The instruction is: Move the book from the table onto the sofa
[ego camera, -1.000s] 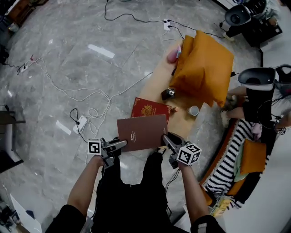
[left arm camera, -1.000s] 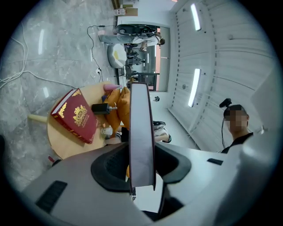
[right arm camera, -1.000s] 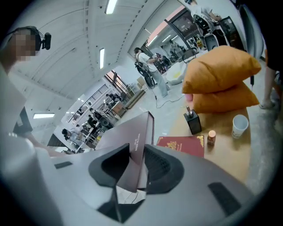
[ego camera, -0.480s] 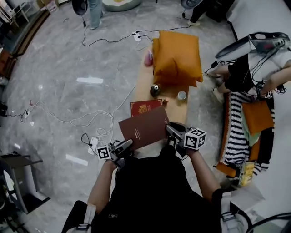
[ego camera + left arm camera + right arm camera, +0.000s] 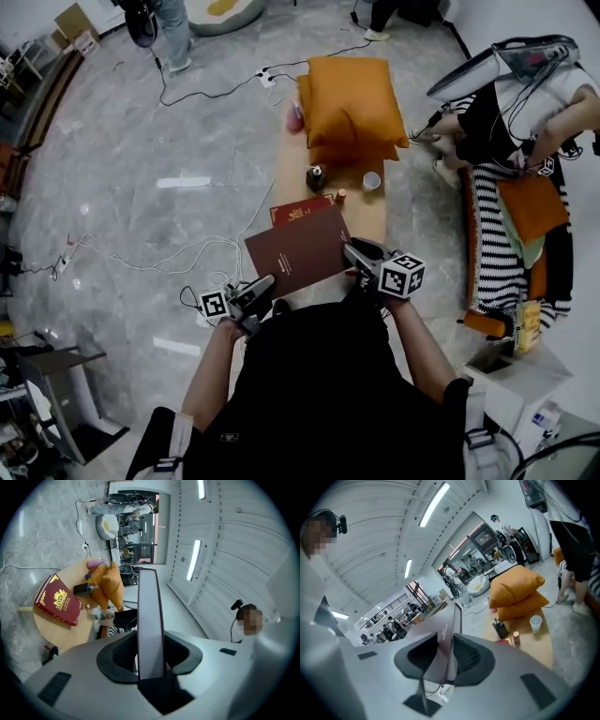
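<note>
Maroon hardcover book (image 5: 298, 251), a flat matte rectangle, is hanging in the air over the near end of the oval wooden table (image 5: 373, 221). Left gripper (image 5: 261, 289) is clamping its 7 o'clock corner and right gripper (image 5: 360, 257) its 3 o'clock edge, jaws pressing on the covers. Red book with gold crest (image 5: 302, 210) is lying on the table at 12 o'clock. Beyond it: dark pump bottle (image 5: 317, 177), white cup (image 5: 372, 180) (contents not visible), stacked orange cushions (image 5: 352, 98). Striped sofa (image 5: 489, 234) is sitting at 3 o'clock.
</note>
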`<state>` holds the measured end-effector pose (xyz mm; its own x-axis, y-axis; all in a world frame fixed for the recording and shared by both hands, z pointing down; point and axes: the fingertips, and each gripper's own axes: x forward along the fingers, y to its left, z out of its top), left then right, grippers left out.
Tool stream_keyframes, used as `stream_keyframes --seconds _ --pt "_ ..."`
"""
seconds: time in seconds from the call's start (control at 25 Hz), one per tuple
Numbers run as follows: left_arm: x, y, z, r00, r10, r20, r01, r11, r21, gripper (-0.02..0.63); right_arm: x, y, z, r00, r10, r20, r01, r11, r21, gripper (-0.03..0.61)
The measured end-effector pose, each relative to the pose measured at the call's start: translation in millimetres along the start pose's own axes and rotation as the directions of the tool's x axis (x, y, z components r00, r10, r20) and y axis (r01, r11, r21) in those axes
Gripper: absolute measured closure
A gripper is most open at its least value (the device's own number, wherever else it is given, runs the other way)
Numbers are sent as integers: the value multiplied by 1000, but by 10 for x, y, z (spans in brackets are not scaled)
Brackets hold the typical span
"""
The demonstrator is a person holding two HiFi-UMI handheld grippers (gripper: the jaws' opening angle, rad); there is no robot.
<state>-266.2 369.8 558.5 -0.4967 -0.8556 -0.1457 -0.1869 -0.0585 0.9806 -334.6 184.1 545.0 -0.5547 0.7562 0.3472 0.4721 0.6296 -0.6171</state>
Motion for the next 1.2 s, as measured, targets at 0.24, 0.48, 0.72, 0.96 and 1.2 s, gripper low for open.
stream_keyframes --seconds 0.24,0.48,0.72,0.96,1.2 --pt "-10 23 -22 1000 4 -17 -4 1000 0 463 -25 -15 -70 1000 -15 7 15 1000 12 463" --pt "-8 14 -22 1000 -5 -18 5 1000 8 464 -36 4 -47 1000 -17 5 17 1000 2 463" --pt "-7 24 -23 1000 -8 -11 8 1000 1 464 -26 6 -29 1000 -16 4 16 1000 1 463" --pt "-17 37 -7 1000 -5 -2 5 1000 -10 463 -11 3 -40 1000 -15 0 15 1000 1 463" --pt "-13 30 -2 1000 -14 2 14 1000 -16 463 -8 14 -22 1000 -18 -7 18 1000 -7 463"
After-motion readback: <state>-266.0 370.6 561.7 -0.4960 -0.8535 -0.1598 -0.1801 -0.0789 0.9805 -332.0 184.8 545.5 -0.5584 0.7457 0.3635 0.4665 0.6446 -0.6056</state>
